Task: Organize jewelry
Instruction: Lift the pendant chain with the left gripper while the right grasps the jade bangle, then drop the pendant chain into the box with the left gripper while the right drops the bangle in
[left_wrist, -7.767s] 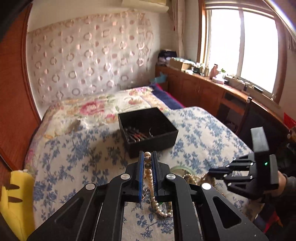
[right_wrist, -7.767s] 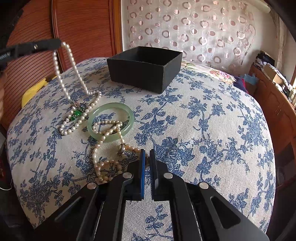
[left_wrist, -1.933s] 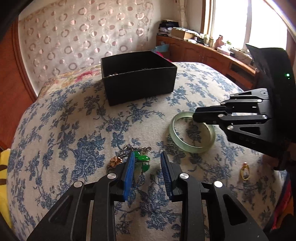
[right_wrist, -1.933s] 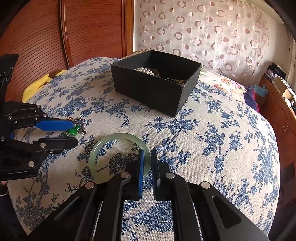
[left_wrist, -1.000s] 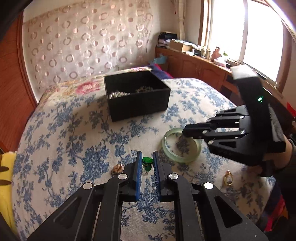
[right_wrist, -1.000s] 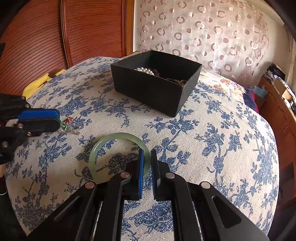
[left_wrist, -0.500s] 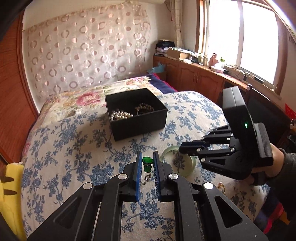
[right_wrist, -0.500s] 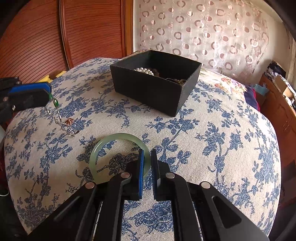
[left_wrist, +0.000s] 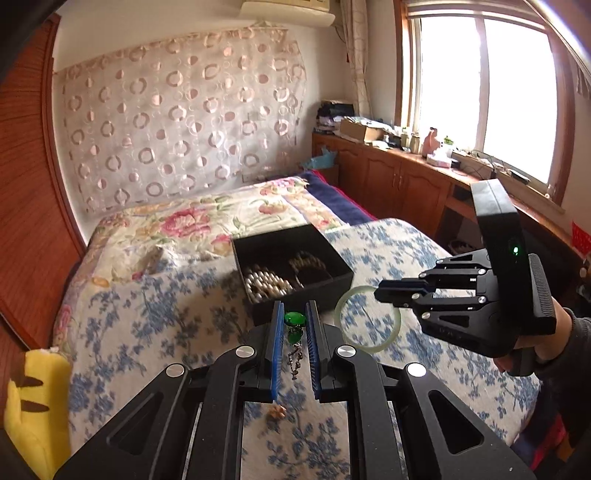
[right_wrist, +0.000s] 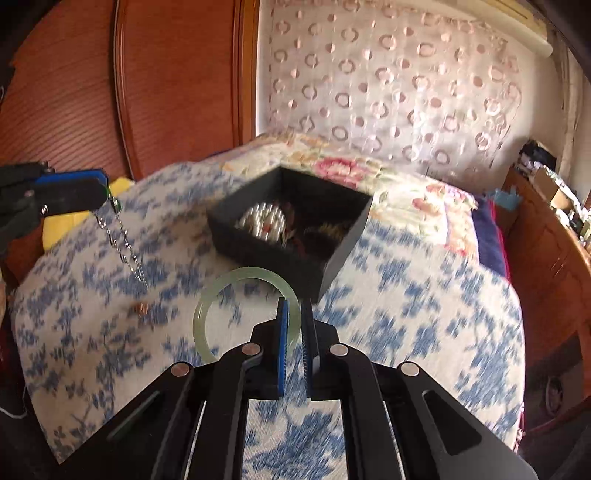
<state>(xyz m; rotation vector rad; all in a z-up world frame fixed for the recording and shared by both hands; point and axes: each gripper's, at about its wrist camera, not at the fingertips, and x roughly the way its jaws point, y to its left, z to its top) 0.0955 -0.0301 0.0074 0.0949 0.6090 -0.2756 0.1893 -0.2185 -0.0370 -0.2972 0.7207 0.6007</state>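
Above the middle of the bed (left_wrist: 155, 325), both claws are carrying jewelry toward the box (left_wrist: 291, 266). The left claw (left_wrist: 294, 328) is pinching a pendant (left_wrist: 294, 318) between its blue pads, the green stone showing at the tips and a thin chain (right_wrist: 122, 240) dangling loose below it, clear of the cover. The right claw (right_wrist: 293, 325) is clamped across the rim of a pale green bangle (right_wrist: 218, 295), which is hanging out to its left, lifted off the cloth.

The pendant looks light, and its chain is limp, so it is likely swinging and could catch on the box wall; holding it by the stone, as now, seems the firmest place. The bangle looks rigid, smooth and probably brittle like jade, so it could slip or pivot in a two-pad grip and would not take a hard drop well. A grip square across the band is about the only one available.

The box is sitting toward the head end of the blue-flowered cover, open-topped, already holding a heap of pearls (left_wrist: 264, 282) and some darker pieces that are too blurred to name. A small brownish trinket (left_wrist: 277, 411) is lying on the cover near the foot edge, beneath the left claw. A yellow cushion (left_wrist: 35, 402) is sitting at the left edge of the bed. Nothing is standing between either claw and the box, though the two claws are near each other and could crowd at the opening.
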